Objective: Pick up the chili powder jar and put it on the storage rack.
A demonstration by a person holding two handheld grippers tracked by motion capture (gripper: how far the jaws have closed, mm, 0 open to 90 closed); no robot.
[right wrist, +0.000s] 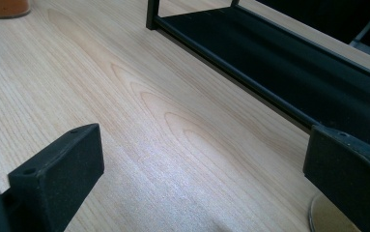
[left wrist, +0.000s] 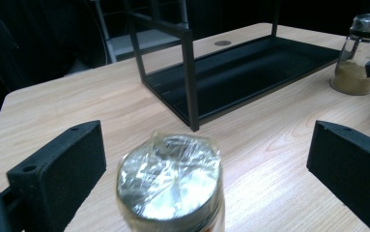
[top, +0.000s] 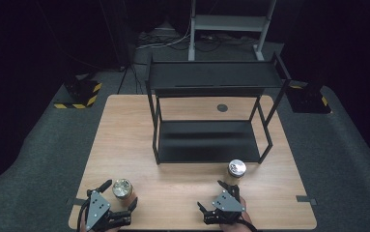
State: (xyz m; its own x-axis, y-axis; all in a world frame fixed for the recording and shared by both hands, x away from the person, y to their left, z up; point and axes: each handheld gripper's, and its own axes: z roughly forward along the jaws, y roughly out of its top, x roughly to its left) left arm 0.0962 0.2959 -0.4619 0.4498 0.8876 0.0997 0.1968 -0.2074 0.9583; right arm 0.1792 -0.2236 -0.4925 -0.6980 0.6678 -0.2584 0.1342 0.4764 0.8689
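wood-grain table (top: pixel 182 188) with rounded corners carries a black metal two-tier rack (top: pixel 211 113) set toward its far half, leaving a broad bare strip along the near edge. left gripper (top: pixel 120 195) sits at the near left corner, jaws spread wide around a jar with a shiny foil-wrapped lid (top: pixel 122 188); in the left gripper view that jar (left wrist: pixel 170 186) stands between the two black jaws with a gap on each side, touching neither. right gripper (top: pixel 217 194) rests near the near edge right of centre, jaws wide apart over bare wood, holding nothing. a glass jar with a metal cap and tan powder (top: pixel 236 170) stands just beyond it, close to the rack's front right leg. the rack's lower tray (right wrist: pixel 289 72) is a flat matte sheet rimmed by thin square bars. between the two jars the table lies open.
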